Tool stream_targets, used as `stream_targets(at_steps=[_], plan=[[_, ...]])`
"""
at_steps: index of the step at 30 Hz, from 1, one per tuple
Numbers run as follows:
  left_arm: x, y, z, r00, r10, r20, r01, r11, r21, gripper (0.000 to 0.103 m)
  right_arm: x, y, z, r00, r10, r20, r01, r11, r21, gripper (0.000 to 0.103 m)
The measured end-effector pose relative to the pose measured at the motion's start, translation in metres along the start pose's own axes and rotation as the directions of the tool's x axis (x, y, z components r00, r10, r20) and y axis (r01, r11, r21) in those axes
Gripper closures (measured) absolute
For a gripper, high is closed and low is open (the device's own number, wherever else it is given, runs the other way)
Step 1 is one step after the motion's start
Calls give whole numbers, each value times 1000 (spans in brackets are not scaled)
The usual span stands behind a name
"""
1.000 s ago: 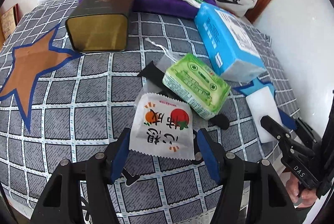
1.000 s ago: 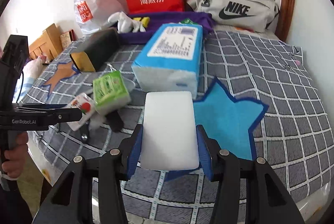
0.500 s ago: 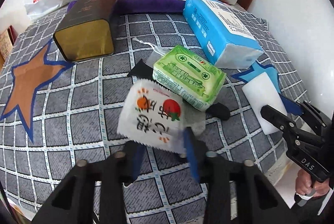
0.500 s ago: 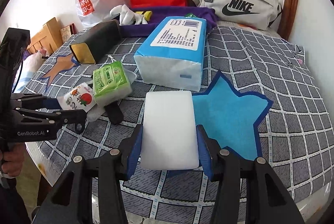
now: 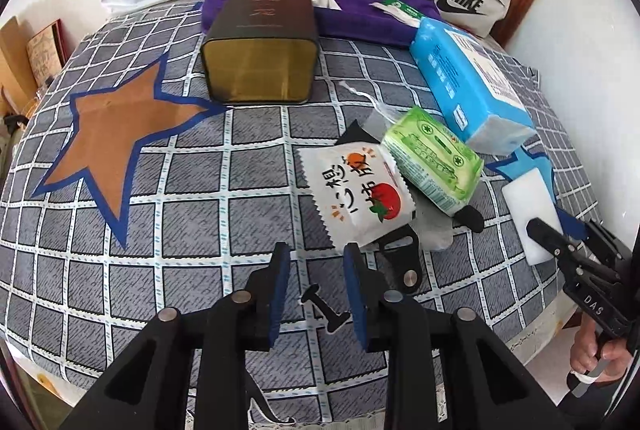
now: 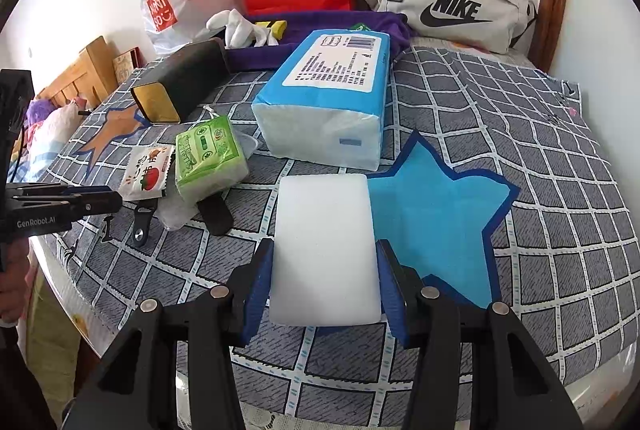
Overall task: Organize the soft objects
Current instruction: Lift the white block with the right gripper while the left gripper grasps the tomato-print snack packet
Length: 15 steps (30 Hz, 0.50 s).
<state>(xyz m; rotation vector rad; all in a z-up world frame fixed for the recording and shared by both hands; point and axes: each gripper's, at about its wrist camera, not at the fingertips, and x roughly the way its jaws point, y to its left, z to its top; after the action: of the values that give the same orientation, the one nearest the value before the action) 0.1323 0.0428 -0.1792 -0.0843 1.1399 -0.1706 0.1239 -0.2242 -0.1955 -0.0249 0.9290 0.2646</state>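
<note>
Early days in this tidy-up, by the look of it: the soft things are all lying loose in a cluster on the checked bedcover [image 5: 160, 230], and nothing is visibly gathered or stacked yet. Where they are meant to go I cannot tell. The dark tin [image 5: 260, 65] is lying on its side at the far end with its mouth facing us, and it looks empty.

The left gripper [image 5: 317, 250] is hovering low over the cover. Its jaws have just been closing and then easing apart a little, and they are standing partly open with nothing between them, only bare fabric. The white snack packet [image 5: 356, 193] is lying just beyond the tips and a touch to the right, its near corner close to the right-hand pad but not caught by it. My read is that this pick is not made.

To the right of the packet, and touching it, the green tissue pack [image 5: 434, 159] is sitting tilted. The big blue tissue pack [image 5: 468, 85] is lying farther off to the right.

In the right wrist view, the right gripper [image 6: 325, 250] is straddling the near end of the white sponge block [image 6: 324, 222]. Its jaws are standing moderately wide, and the blue pads are pressing both long sides. The block is lying flat on the cover, its right edge against the blue star patch [image 6: 436, 197]. It is gripped, but it does not look lifted yet.

Still to do, I reckon: almost everything.
</note>
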Motion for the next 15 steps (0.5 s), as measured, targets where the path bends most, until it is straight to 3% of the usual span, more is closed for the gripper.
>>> stream_targets(at_steps=[3, 6, 15], plan=[[0, -1, 5, 999, -31, 18, 32, 999, -12, 45, 2, 3, 0, 1000, -9, -6, 9, 1000, -9, 53], [1, -8, 11, 997, -58, 41, 59, 998, -12, 37, 4, 4, 0, 1000, -9, -9, 9, 1000, -10, 53], [34, -41, 33, 999, 35, -9, -35, 999, 1, 36, 5, -3, 2, 1000, 20, -3, -20, 1000, 9, 53]])
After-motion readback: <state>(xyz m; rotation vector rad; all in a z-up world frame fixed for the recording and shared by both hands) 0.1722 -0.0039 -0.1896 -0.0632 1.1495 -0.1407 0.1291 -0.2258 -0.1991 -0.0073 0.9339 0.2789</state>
